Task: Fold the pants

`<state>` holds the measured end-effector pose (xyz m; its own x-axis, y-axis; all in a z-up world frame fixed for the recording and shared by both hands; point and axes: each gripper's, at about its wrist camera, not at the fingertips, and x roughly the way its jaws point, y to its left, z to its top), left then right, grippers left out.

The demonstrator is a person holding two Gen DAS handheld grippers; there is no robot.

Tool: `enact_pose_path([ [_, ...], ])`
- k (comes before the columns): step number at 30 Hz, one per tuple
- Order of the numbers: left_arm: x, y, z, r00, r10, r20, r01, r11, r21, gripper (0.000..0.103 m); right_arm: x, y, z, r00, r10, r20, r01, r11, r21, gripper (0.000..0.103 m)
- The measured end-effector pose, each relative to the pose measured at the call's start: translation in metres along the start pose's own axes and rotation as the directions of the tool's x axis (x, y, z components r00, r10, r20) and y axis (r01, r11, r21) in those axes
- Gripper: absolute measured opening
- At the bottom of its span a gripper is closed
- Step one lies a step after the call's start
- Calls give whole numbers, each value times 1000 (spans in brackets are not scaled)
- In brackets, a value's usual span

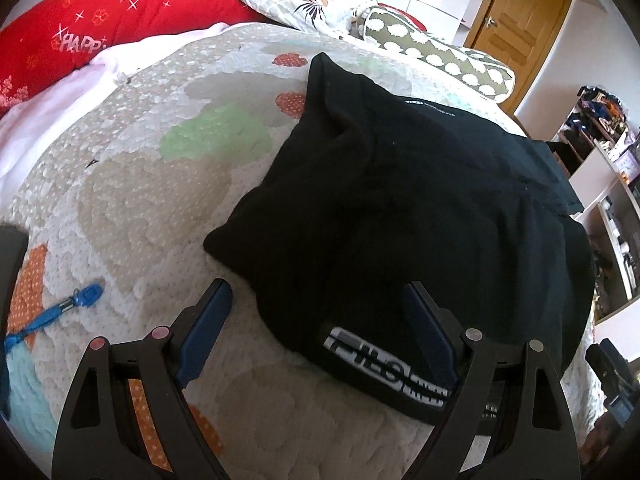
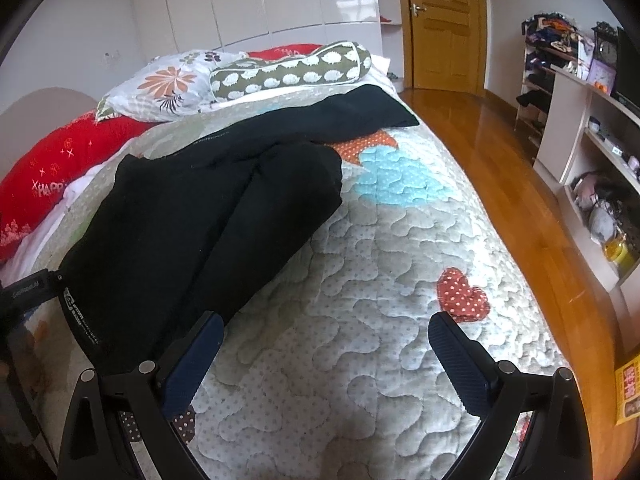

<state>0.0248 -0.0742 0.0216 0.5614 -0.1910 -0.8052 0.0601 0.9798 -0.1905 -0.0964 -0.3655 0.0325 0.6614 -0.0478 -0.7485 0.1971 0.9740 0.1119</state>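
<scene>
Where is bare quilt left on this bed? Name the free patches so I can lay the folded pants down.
Free: the quilt between the black pants and the bed's floor-side edge, around the red dotted heart patch. Also the stretch between the pants and the red pillow, apart from a blue strap. Crowded: the head end, stacked with pillows.

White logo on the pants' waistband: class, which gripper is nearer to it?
Left. The left gripper is open right over the white logo. The right gripper is open over bare quilt, with the logo off to its left.
</scene>
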Motion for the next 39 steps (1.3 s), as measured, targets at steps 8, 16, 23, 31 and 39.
enact_pose_path([
  [8, -2, 1, 9, 998, -61, 10, 62, 998, -29, 14, 1, -4, 1, 998, 63, 7, -63, 997, 33, 87],
  [16, -51, 50, 24, 990, -71, 126, 86, 989, -121, 3, 0, -8, 7, 995, 104, 6, -105, 992, 70, 71],
  [23, -72, 89, 18, 986, 22, 162, 7, 984, -178, 3, 6, -12, 17, 992, 129, 3, -128, 985, 119, 70],
  [31, -65, 105, 3, 989, 76, 123, -52, 980, -190, 3, 36, -19, 40, 989, 146, -23, -138, 968, 209, 71],
  [39, -60, 100, -3, 990, 102, 102, -80, 978, -193, 3, 69, -15, 55, 980, 196, 31, -197, 947, 252, 22],
])
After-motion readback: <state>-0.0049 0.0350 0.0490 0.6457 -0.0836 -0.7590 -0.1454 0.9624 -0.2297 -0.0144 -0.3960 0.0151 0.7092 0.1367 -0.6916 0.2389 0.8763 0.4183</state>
